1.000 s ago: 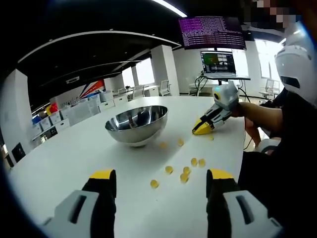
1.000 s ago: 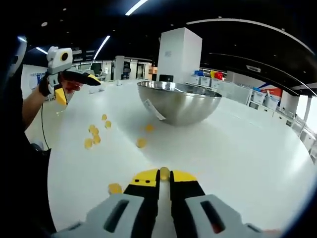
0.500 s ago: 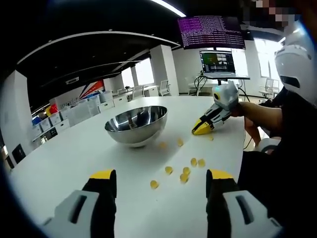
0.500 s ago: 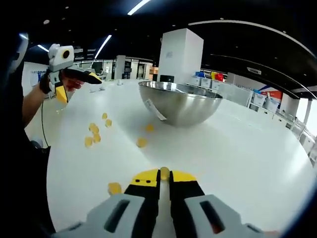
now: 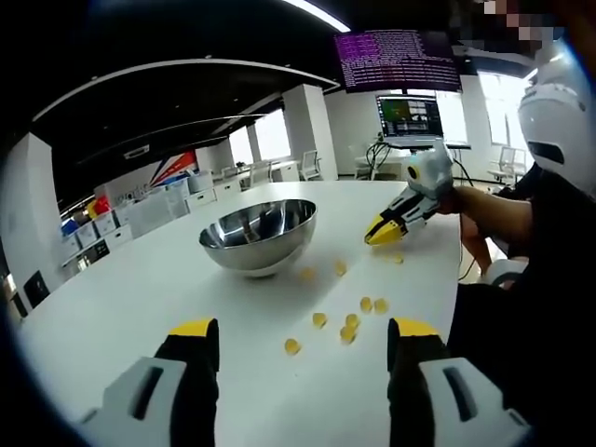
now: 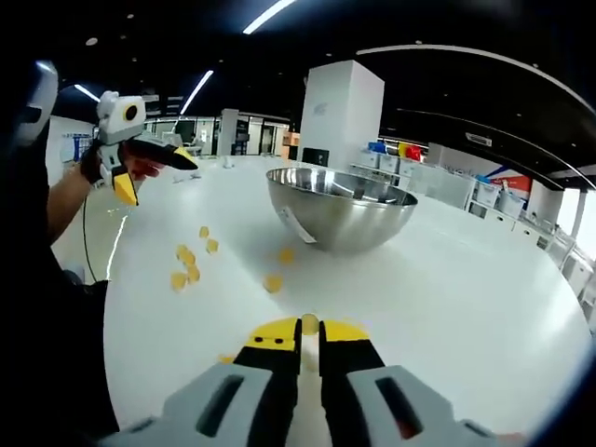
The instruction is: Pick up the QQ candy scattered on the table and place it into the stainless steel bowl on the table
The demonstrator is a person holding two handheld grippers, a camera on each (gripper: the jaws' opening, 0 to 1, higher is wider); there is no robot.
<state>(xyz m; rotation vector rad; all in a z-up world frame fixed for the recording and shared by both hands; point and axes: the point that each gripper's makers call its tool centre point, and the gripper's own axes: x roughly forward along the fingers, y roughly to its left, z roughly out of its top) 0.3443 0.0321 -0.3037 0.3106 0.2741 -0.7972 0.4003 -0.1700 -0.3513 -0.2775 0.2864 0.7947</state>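
**Right tongs pinching one candy, left tongs released**

Right gripper: jaws clenched on a single yellow QQ candy, pinched right at the yellow tips. In the left gripper view the same gripper hangs above the white table, off the surface, tips closed, a person's hand on its handle.

Left gripper: released, jaws wide apart, nothing between them. In the right gripper view it sits far left, held up over the table edge, jaws spread.

Stainless steel bowl: straight ahead of the right gripper, slightly right of its line, upright on the table. Label sticker on its near wall. From the left gripper's side the bowl is ahead and left. Can't tell if any candy is inside.

Loose candies on the table:
- cluster ahead of the left gripper, between its jaw line and the right gripper, with one stray candy closest to the left jaws
- two near the bowl's base
- from the right gripper's side: the group lies ahead-left, one candy ahead between tips and bowl, one just beside the bowl's foot

All loose candies sit outside the bowl.

Background: monitor beyond the table, white pillar behind the bowl.
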